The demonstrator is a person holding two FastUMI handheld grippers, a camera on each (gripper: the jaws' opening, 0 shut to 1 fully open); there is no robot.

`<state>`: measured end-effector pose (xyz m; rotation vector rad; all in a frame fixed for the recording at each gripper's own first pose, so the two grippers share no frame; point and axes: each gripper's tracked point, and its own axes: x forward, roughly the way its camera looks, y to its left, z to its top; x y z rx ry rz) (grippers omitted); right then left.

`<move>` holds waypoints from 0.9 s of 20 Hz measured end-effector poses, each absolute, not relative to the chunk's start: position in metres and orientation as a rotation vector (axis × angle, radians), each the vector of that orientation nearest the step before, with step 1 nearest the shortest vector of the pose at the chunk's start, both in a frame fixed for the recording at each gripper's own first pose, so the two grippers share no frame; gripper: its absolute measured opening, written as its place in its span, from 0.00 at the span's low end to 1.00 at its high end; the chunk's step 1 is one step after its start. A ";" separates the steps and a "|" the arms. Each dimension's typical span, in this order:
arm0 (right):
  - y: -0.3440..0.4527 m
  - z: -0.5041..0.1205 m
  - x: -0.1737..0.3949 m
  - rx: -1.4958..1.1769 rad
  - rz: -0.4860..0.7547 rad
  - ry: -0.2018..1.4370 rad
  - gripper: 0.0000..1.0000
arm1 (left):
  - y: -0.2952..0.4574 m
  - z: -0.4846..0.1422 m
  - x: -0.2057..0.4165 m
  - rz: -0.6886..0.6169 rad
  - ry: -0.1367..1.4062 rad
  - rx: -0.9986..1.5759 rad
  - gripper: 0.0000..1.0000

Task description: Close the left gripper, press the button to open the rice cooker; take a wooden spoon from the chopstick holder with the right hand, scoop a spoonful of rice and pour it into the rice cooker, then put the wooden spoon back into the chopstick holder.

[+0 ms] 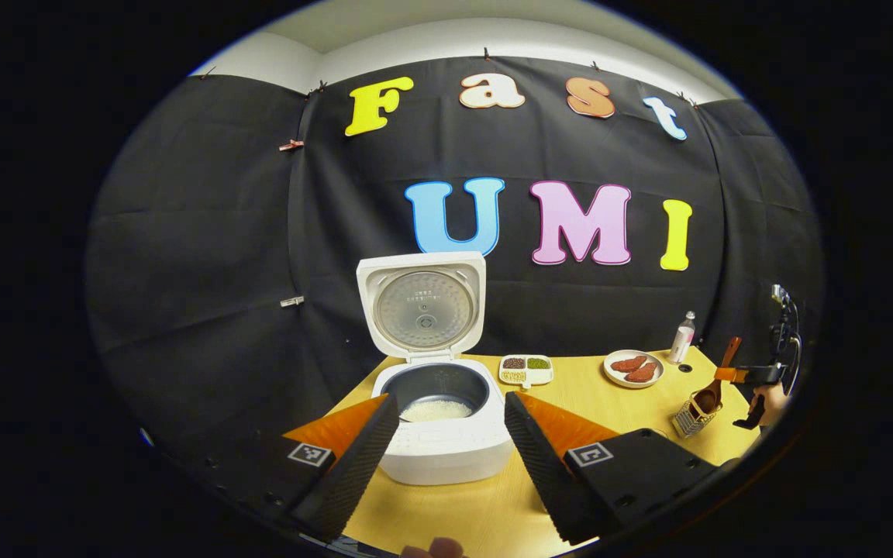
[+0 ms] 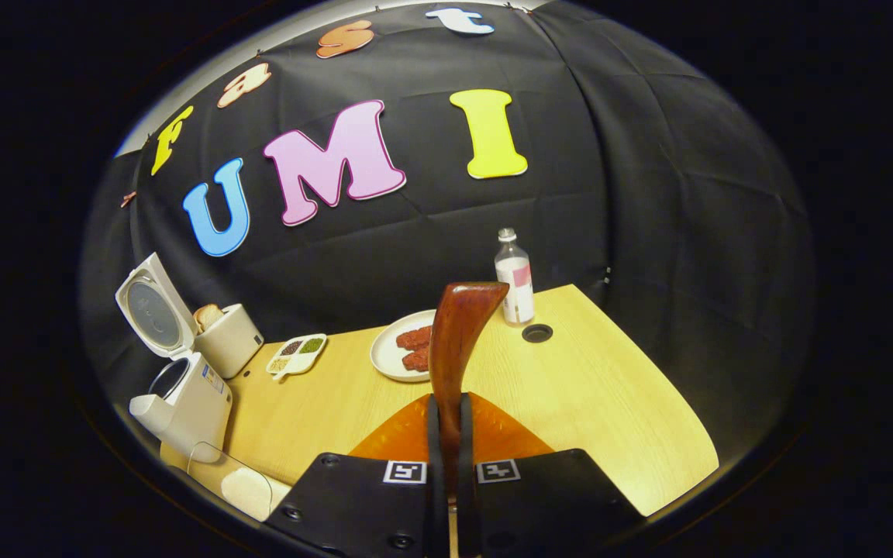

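Note:
The white rice cooker point(image 1: 446, 446) stands open in front of me, its lid point(image 1: 421, 306) upright and white rice in its pot point(image 1: 436, 408). My left gripper point(image 1: 451, 399) is open, with a finger on each side of the cooker and nothing between them. Far to the right, my right gripper point(image 1: 753, 376) is shut on the handle of the wooden spoon point(image 1: 714, 380), whose bowl sits at the top of the metal chopstick holder point(image 1: 691, 420). In the right gripper view, the spoon handle point(image 2: 458, 333) rises from between the shut fingers of the right gripper point(image 2: 450, 411). The cooker point(image 2: 183, 395) shows at the left.
On the wooden table point(image 1: 609, 411) lie a divided dish of grains point(image 1: 525, 368), a plate of meat point(image 1: 632, 368) and a bottle point(image 1: 682, 337). The right gripper view adds a toaster with bread point(image 2: 229, 337), a glass bowl of rice point(image 2: 237, 480) and a cable hole point(image 2: 537, 333).

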<state>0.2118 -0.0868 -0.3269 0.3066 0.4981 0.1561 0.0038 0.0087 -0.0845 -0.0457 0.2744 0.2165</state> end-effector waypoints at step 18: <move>-0.131 -0.288 0.150 0.335 -0.039 0.566 0.99 | 0.037 -0.033 0.046 0.205 0.154 -0.036 0.95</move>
